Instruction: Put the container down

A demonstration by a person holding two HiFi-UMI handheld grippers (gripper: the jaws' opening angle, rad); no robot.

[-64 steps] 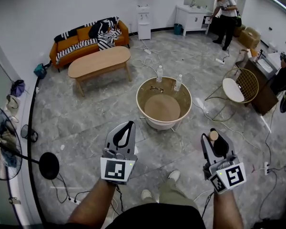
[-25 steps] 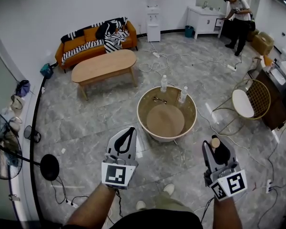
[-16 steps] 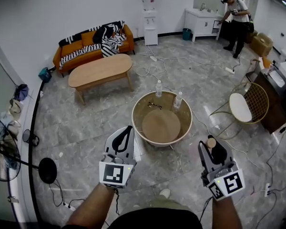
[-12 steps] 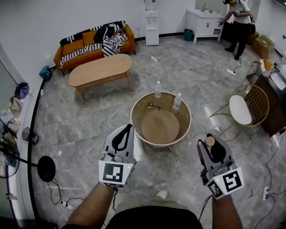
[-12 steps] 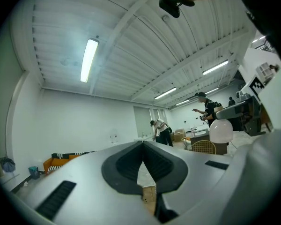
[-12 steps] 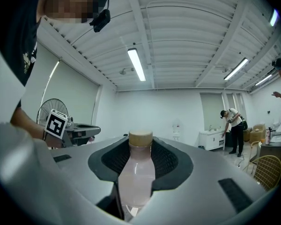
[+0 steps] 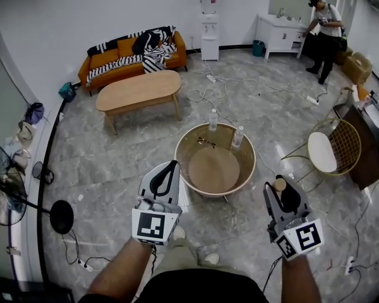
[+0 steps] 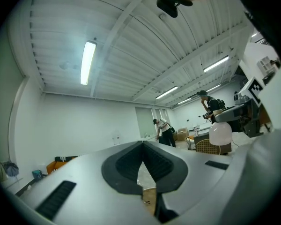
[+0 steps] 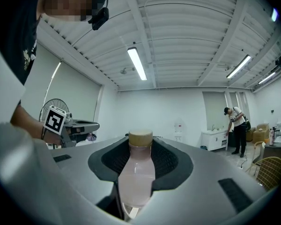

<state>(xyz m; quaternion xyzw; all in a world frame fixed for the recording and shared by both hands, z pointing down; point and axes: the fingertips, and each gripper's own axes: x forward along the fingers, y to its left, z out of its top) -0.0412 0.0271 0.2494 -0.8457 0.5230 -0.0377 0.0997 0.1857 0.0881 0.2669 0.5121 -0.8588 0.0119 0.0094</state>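
Note:
The container is a small bottle [image 9: 136, 175] of pale pinkish liquid with a tan cap [image 7: 278, 184]. My right gripper [image 9: 141, 146] is shut on it and holds it upright in the air, low right in the head view [image 7: 280, 188], short of the round table. The bottle also shows from the side in the left gripper view [image 8: 220, 133]. My left gripper [image 7: 172, 165] hovers level at the table's near left rim. Its fingertips [image 8: 143, 143] meet, with nothing between them. The round wooden table [image 7: 184, 163] stands just ahead of both grippers.
Two clear bottles [image 7: 213, 120] [image 7: 237, 137] and a pair of glasses [image 7: 206, 142] rest on the table's far side. A wire chair [image 7: 331, 149] is to the right, a coffee table [image 7: 138, 90] and sofa [image 7: 129, 52] behind, and a fan [image 7: 0, 197] at left. Cables cross the floor. A person [image 7: 325, 27] stands far right.
The round table has come a little closer to both grippers as I walk forward. The grip on the bottle is the same, and the left gripper stays shut.

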